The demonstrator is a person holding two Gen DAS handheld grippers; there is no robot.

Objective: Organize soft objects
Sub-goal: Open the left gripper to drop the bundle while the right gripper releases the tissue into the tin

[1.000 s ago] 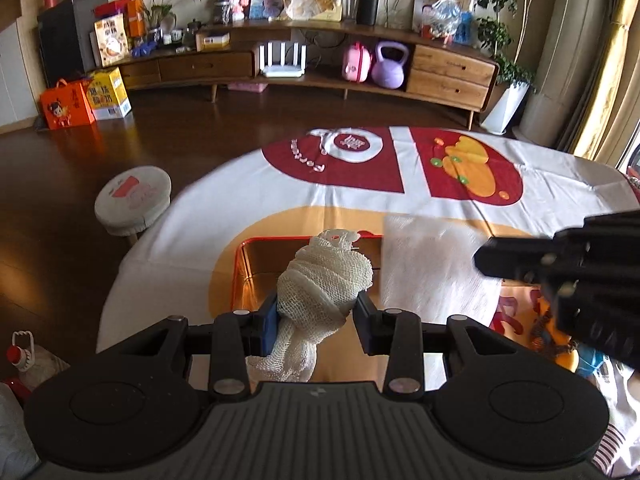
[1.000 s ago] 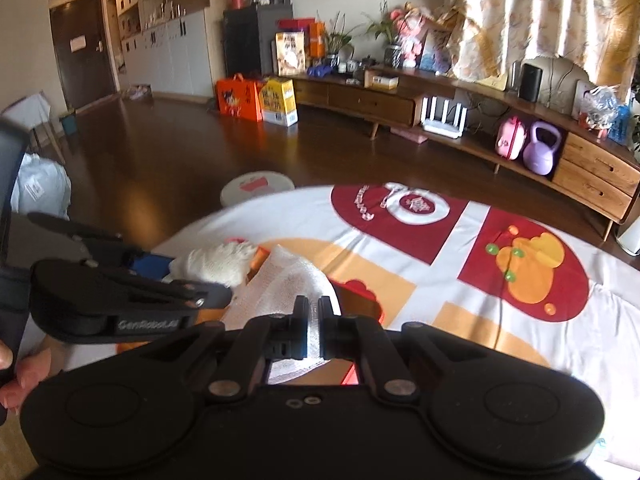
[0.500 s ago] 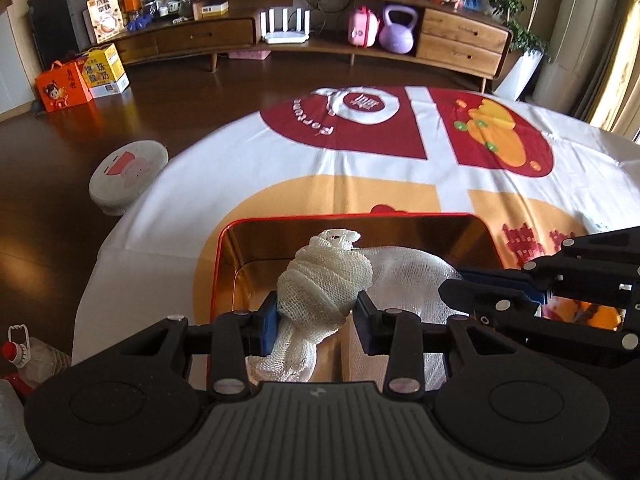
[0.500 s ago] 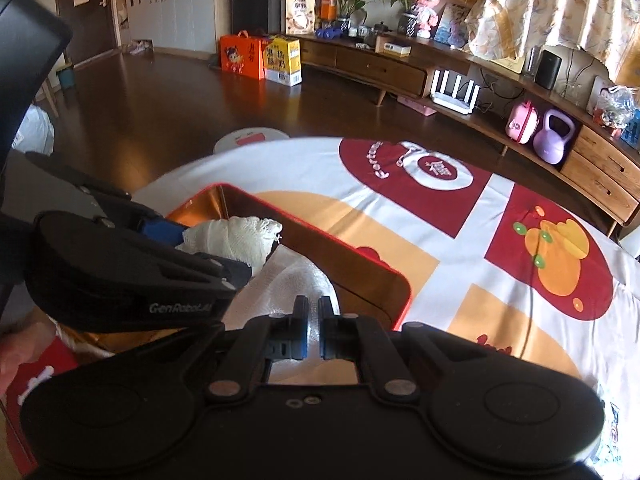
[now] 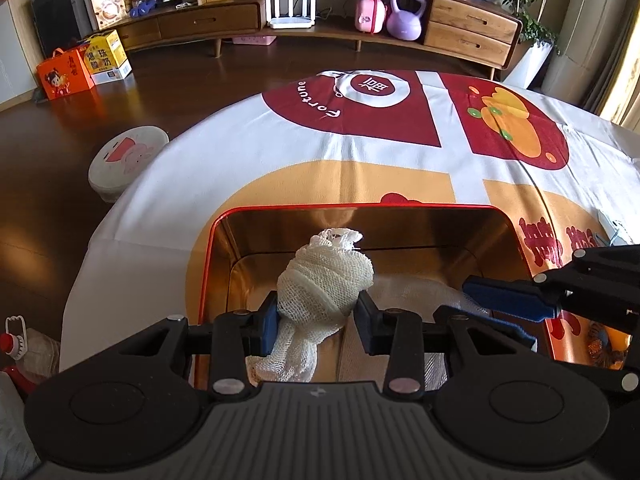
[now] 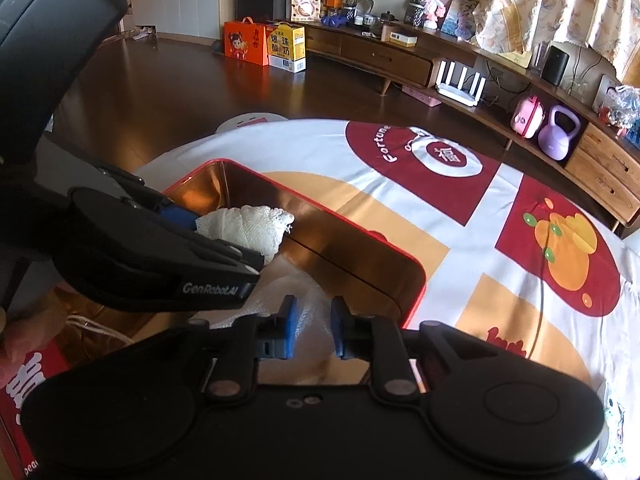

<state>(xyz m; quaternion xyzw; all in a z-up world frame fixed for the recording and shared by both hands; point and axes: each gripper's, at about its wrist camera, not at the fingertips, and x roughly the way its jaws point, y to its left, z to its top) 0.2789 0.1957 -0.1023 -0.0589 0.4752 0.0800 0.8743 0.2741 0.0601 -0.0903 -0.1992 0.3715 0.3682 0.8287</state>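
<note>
Left gripper [image 5: 316, 318] clamped on a roll of white gauze [image 5: 326, 280], blue pads pressed into its sides, loose tail hanging below the fingers. Roll held upright above the left half of a red-rimmed tin box [image 5: 420, 209] with a shiny golden inside. From the right wrist view, same roll [image 6: 248, 228] poking out past the left gripper's black body, over the box's near corner.

Right gripper [image 6: 312, 330] parted, a gap between the two blue pads, nothing pinched. Directly beyond the gap, a flat white cloth [image 6: 296, 280] lying on the floor of the box [image 6: 416, 280]; pads seemingly just above it, though contact hard to judge from this angle. In the left wrist view, right gripper [image 5: 498, 314] reaching in from the right side, one blue finger over the same cloth [image 5: 416, 290].

Box resting on a round table under a white, red and orange tablecloth [image 5: 248, 168]. Past the table, a dark wood floor, a round stool [image 5: 128, 158], and a long low cabinet [image 5: 468, 30] carrying a purple kettlebell [image 5: 404, 20].
</note>
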